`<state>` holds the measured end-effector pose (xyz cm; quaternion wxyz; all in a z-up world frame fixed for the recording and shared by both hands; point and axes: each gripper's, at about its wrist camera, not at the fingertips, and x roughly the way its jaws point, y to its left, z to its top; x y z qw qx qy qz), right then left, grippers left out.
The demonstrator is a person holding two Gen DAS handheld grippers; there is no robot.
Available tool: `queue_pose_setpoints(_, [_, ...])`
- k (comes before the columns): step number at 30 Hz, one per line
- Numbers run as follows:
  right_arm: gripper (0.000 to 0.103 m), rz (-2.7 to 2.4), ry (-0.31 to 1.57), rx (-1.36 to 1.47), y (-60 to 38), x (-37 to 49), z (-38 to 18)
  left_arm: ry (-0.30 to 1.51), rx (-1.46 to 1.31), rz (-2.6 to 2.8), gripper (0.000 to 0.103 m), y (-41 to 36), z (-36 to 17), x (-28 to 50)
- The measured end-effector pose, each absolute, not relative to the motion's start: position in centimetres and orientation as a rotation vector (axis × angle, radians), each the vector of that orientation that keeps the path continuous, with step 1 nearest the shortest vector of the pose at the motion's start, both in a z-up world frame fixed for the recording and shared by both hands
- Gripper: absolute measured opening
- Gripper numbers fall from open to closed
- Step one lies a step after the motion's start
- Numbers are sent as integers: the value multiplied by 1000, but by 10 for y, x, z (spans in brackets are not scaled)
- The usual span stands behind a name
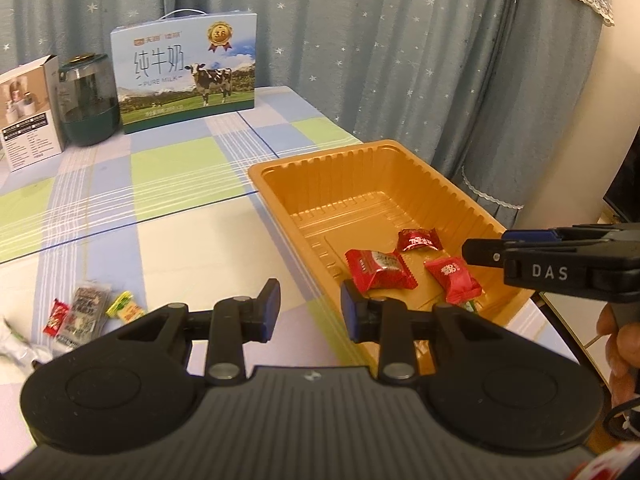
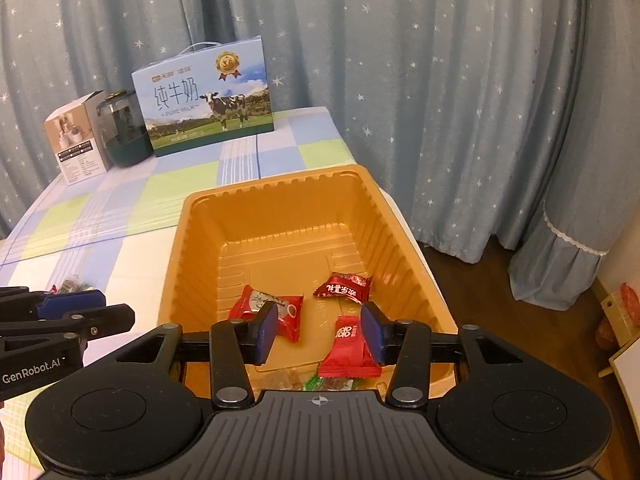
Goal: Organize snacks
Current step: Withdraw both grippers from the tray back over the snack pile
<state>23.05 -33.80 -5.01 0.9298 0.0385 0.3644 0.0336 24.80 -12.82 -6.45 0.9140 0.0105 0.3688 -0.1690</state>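
Checked tablecloth [image 1: 176, 168], milk box [image 1: 184, 76] behind orange tray [image 2: 200, 240]; both claws apart, empty.

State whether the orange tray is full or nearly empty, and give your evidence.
Nearly empty. The orange tray holds three red snack packets near its front, with a few wrappers at the front edge; most of its floor is bare.

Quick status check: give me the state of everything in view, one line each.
Left gripper: open, empty, above the table.
Right gripper: open, empty, over the tray.
Tray: open-topped, holds three red snacks plus some wrappers at its near end.
Red snacks: lying flat in the tray.
Loose snacks: on the table, outside the tray.
Milk box: upright, closed.
Jar: upright, lidded.
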Motion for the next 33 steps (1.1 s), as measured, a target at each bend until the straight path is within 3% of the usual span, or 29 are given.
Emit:
queue_pose_setpoints(19, [47,154,682,103,-289,160,4,716,-32,-216,40,-55,-22,157])
queue_pose_setpoints(33, [53,263,692,100,-227,128,4,689,-72,-32,45,33,-8,97])
